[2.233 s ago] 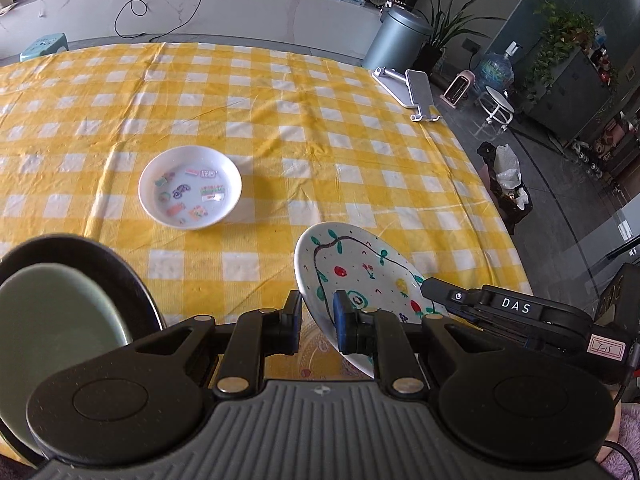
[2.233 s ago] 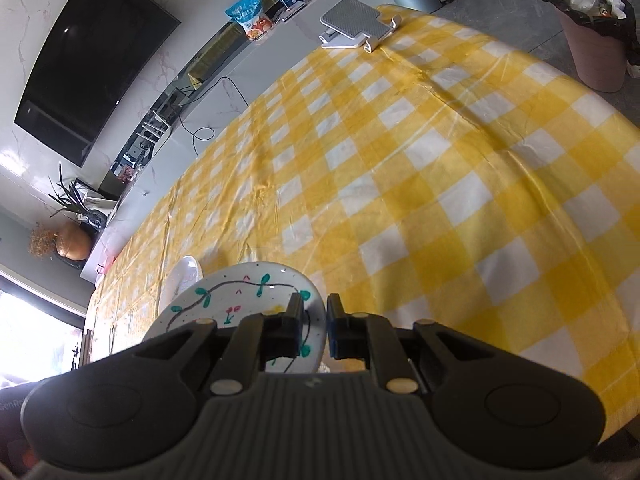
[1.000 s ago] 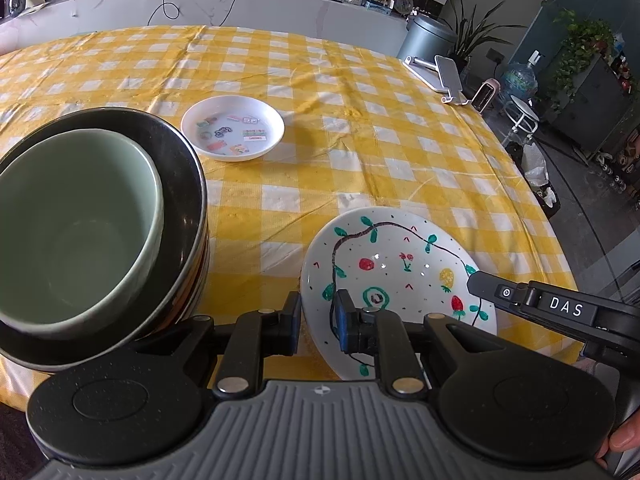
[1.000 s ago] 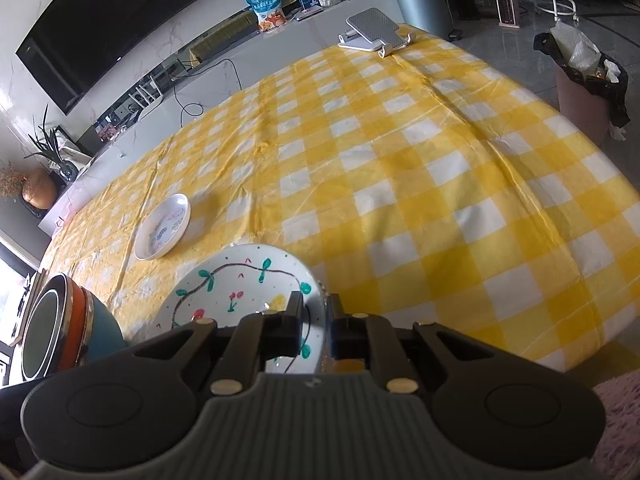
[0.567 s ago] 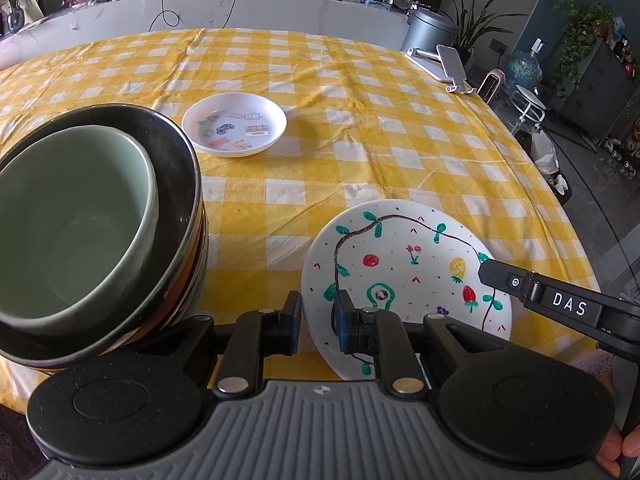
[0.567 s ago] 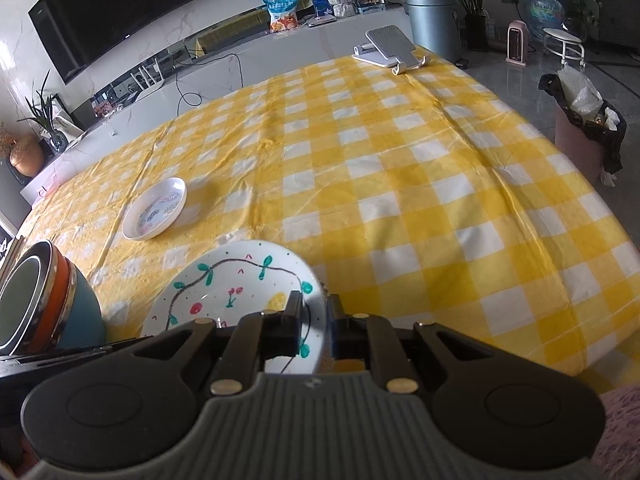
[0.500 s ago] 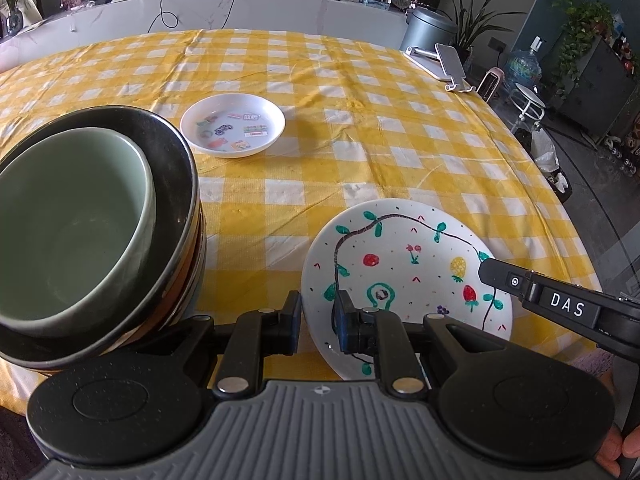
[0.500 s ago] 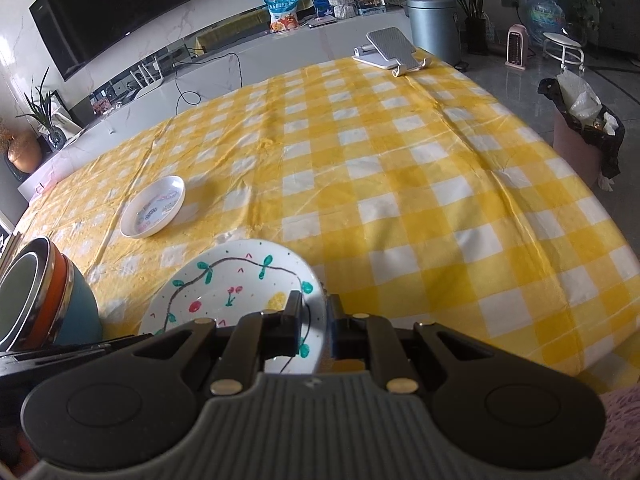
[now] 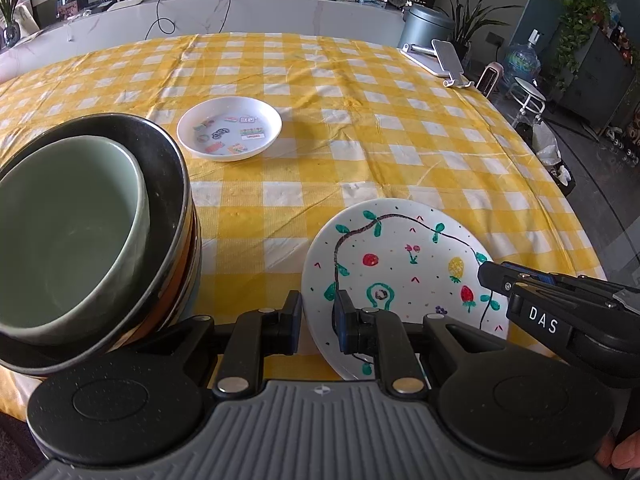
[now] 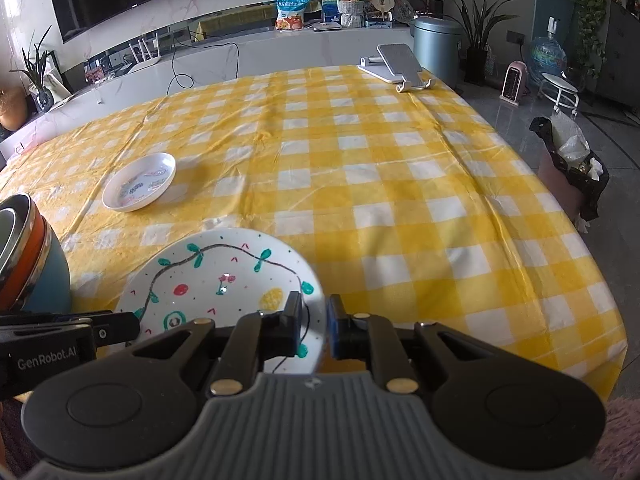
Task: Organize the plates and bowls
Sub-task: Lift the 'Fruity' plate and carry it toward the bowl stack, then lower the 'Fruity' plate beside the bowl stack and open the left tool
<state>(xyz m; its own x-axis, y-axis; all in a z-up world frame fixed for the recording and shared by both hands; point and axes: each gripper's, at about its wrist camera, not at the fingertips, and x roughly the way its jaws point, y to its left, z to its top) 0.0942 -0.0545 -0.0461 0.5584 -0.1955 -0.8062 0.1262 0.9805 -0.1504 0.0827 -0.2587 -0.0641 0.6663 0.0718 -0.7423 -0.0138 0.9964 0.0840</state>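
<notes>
A white plate (image 9: pixel 400 264) painted with a vine and fruit hangs almost level, low over the yellow checked tablecloth (image 9: pixel 360 140) near its front edge. My left gripper (image 9: pixel 316 320) is shut on the plate's left rim. My right gripper (image 10: pixel 314 328) is shut on the right rim of the plate (image 10: pixel 216 280). Each gripper shows in the other's view: the right gripper (image 9: pixel 494 276), the left gripper (image 10: pixel 128 326). A stack of bowls (image 9: pixel 80 232), pale green inside black, stands just left of the plate. A small white sticker dish (image 9: pixel 229 128) lies farther back.
A grey phone stand (image 10: pixel 396 64) sits at the table's far right corner. The table's right edge drops to the floor, where a bagged bin (image 10: pixel 572 164) stands. The bowl stack (image 10: pixel 28 256) crowds the plate's left side.
The plate has gone from steeply tilted to nearly level, and both grippers have kept their grip on it. The right view has rolled upright. The bowl stack now fills the left.
</notes>
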